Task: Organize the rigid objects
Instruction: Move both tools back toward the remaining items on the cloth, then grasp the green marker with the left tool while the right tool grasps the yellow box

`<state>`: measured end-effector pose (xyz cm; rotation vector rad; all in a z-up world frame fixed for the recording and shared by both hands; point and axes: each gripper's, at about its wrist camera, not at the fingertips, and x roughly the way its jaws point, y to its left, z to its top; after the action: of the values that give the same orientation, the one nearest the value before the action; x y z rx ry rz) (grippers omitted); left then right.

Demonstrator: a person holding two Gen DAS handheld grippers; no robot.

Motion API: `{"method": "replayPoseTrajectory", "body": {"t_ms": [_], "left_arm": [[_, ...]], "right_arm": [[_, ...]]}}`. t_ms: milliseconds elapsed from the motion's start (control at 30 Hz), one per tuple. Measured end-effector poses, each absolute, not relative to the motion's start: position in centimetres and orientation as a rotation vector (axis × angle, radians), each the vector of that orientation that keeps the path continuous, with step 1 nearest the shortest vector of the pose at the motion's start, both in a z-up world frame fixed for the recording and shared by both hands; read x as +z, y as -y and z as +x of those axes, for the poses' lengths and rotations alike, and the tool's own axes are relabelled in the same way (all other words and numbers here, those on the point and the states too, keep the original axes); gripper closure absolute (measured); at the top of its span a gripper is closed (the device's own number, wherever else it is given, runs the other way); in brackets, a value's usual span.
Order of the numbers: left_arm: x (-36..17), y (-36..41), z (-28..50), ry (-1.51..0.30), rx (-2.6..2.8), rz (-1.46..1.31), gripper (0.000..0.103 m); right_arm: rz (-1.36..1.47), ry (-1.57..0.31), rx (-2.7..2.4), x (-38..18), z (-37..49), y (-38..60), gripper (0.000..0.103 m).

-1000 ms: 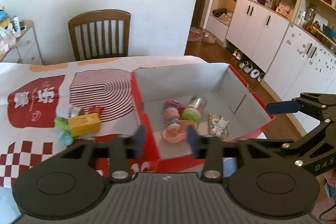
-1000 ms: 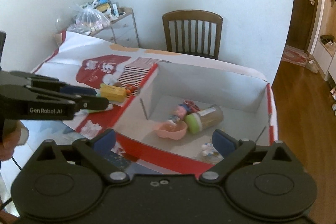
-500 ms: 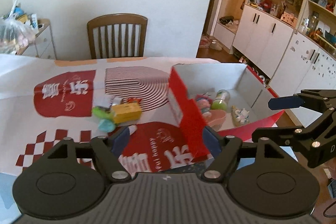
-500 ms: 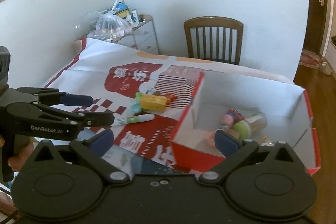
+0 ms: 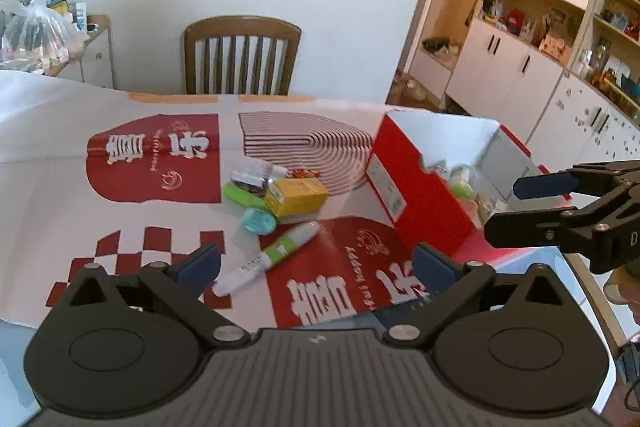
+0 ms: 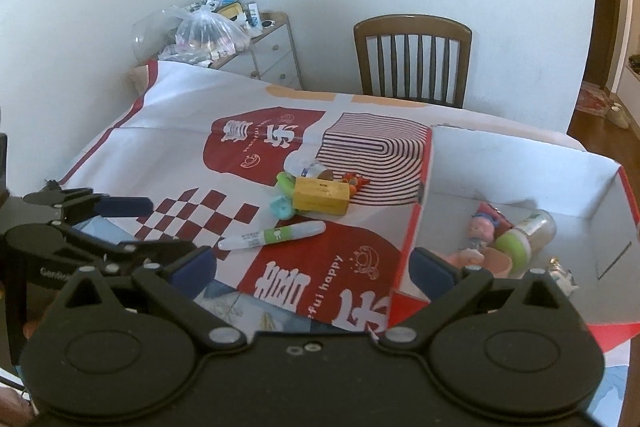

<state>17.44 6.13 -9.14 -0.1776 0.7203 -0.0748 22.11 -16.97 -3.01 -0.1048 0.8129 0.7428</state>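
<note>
A white and green marker [image 5: 267,257] [image 6: 274,235] lies on the red and white tablecloth near the front. Behind it lie a yellow block [image 5: 296,196] [image 6: 321,195], a teal toy [image 5: 259,220], a green toy [image 5: 240,195] and a clear packet [image 5: 254,173]. A red box [image 5: 408,191] [image 6: 524,163] stands to the right; it holds a doll [image 6: 482,229], a green-capped jar [image 6: 524,239] and a pink bowl [image 6: 490,261]. My left gripper [image 5: 316,265] is open and empty above the marker. My right gripper [image 6: 312,265] is open and empty near the box's left wall.
A wooden chair [image 5: 240,57] stands behind the table. A small cabinet with a plastic bag [image 6: 208,35] is at the back left. White cupboards [image 5: 520,67] line the right wall. The table's front edge is just under both grippers.
Both grippers have pulled back and swung left, away from over the box toward the loose items on the cloth. My left gripper has opened wider. Nothing was picked up.
</note>
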Motion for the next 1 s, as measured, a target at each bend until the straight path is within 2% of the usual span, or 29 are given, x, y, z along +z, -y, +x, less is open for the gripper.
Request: {"method": "replayPoseTrajectory", "body": {"t_ms": [500, 1000], "left_arm": [[-14.5, -10.1, 21.0, -0.738, 0.001, -0.196, 0.000], [-19.0, -10.5, 24.5, -0.794, -0.040, -0.147, 0.000]], "right_arm": [[-0.153, -0.849, 0.638, -6.3, 27.6, 8.6, 0.000], [-0.199, -0.963, 0.569, -11.1, 32.5, 4.1, 0.000]]}}
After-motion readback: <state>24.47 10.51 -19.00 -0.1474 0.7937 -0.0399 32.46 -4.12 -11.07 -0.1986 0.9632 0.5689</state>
